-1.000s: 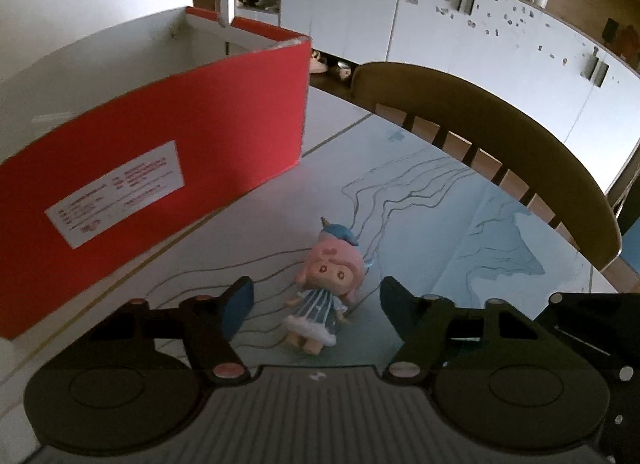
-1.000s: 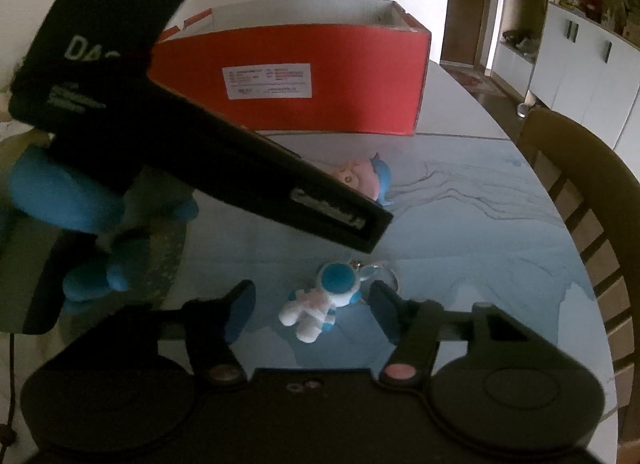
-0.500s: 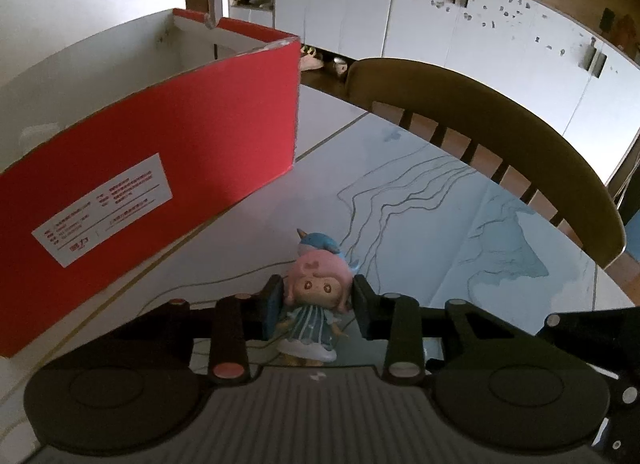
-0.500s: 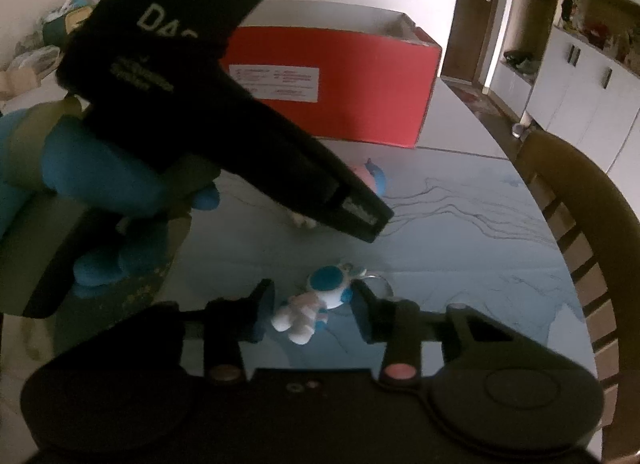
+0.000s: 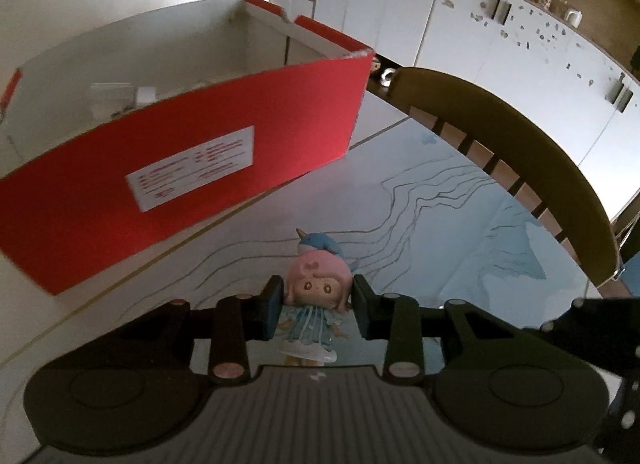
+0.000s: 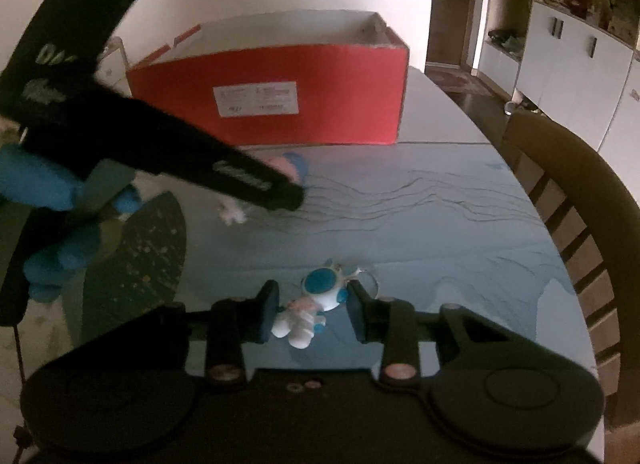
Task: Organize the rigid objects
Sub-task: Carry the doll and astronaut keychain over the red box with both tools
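the left gripper (image 5: 317, 306) has just closed on the doll (image 5: 316, 298), a pad pressed to each side of its pink head, dress and feet hanging below the fingers and clear of the table (image 5: 432, 224), the open red box (image 5: 192, 168) near behind. the right gripper (image 6: 313, 310) has just closed around the astronaut (image 6: 310, 310) lying on the table, its helmet against the right finger (image 6: 360, 314); whether the left pad touches it i cannot tell.
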